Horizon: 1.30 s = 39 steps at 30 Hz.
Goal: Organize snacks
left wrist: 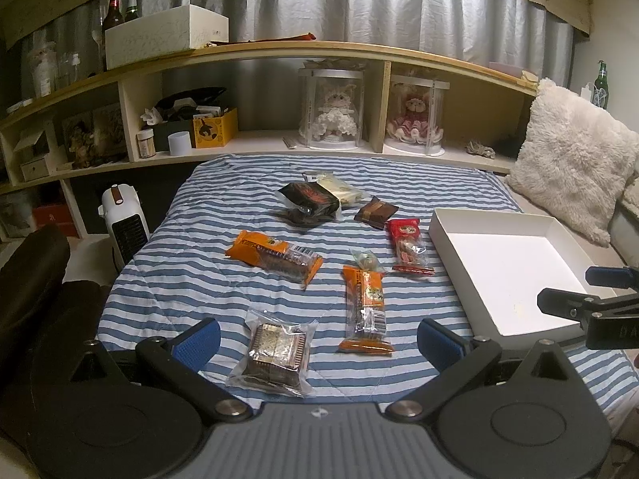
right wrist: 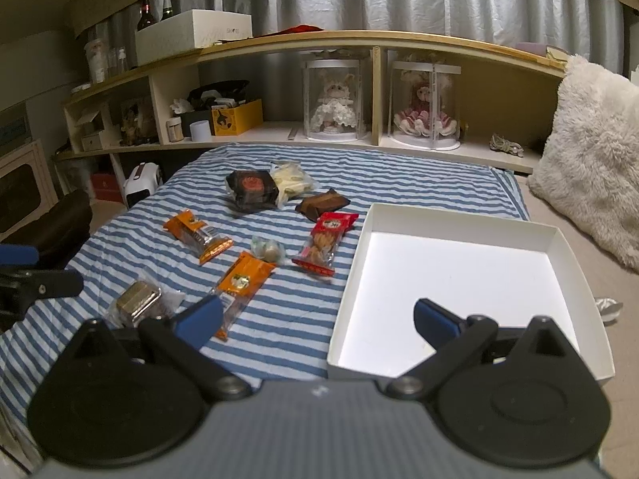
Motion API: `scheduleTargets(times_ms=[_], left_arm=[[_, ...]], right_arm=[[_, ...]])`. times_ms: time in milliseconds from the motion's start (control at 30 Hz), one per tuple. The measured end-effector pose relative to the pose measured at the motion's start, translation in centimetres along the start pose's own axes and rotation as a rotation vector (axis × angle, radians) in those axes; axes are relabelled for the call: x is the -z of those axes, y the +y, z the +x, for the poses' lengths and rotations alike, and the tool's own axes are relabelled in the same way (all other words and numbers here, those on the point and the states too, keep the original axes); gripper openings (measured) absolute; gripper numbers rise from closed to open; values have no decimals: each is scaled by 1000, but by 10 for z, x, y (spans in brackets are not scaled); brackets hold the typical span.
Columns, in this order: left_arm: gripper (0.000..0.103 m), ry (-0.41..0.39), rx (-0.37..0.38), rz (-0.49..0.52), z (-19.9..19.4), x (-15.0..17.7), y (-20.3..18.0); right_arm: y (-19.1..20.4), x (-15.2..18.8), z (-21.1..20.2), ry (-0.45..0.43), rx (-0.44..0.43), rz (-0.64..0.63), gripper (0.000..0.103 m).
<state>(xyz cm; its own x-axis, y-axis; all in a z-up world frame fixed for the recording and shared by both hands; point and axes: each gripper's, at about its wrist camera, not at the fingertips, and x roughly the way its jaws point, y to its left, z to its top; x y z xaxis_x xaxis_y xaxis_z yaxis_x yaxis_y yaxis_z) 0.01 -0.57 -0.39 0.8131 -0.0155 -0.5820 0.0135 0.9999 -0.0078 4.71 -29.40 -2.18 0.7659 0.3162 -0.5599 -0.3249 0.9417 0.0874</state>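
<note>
Eight wrapped snacks are scattered over the striped blanket (left wrist: 167, 279), and none has yet been placed in the white box (left wrist: 515, 275), which is seen bare inside at the blanket's right edge. The task is therefore judged to be at its very start, with every packet left to be moved.

Nearest the front edge, a clear-wrapped chocolate wafer (left wrist: 275, 353) is found left of centre, with an orange biscuit pack (left wrist: 365, 311) just beside it to the right. A second orange biscuit pack (left wrist: 275, 257) is laid further back on the left. Between these and the box, a small clear-wrapped sweet (left wrist: 366, 260) and a red snack packet (left wrist: 409, 245) are set close together, the red one nearest the box wall. Towards the far edge, a black packet (left wrist: 309, 201) is overlapped against a pale cream packet (left wrist: 339, 187), and a small brown packet (left wrist: 376, 211) is placed just to their right.

The left gripper (left wrist: 318, 341) is held low over the front edge of the blanket, its jaws spread wide and nothing gripped; the wafer and the nearer orange pack are framed between its fingers, though no contact is shown. The right gripper (right wrist: 315, 317) is likewise spread wide and empty, poised over the box's near left corner, one finger above the blanket and the other above the box floor. Each gripper is glimpsed at the edge of the other's view, well apart.
</note>
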Motion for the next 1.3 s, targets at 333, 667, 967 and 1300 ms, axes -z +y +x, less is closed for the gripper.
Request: scheduleTargets(times_ms=[333, 667, 967, 1300], left_arm=[[103, -2, 5, -3, -1, 0, 1], [103, -2, 4, -4, -1, 0, 0], [103, -2, 5, -4, -1, 0, 1], [103, 21, -25, 1, 5, -2, -3]], right_arm=[[0, 0, 0, 0, 0, -1, 102], [0, 0, 0, 0, 0, -2, 102], [0, 0, 0, 1, 0, -2, 102], [1, 2, 5, 6, 9, -1, 102]])
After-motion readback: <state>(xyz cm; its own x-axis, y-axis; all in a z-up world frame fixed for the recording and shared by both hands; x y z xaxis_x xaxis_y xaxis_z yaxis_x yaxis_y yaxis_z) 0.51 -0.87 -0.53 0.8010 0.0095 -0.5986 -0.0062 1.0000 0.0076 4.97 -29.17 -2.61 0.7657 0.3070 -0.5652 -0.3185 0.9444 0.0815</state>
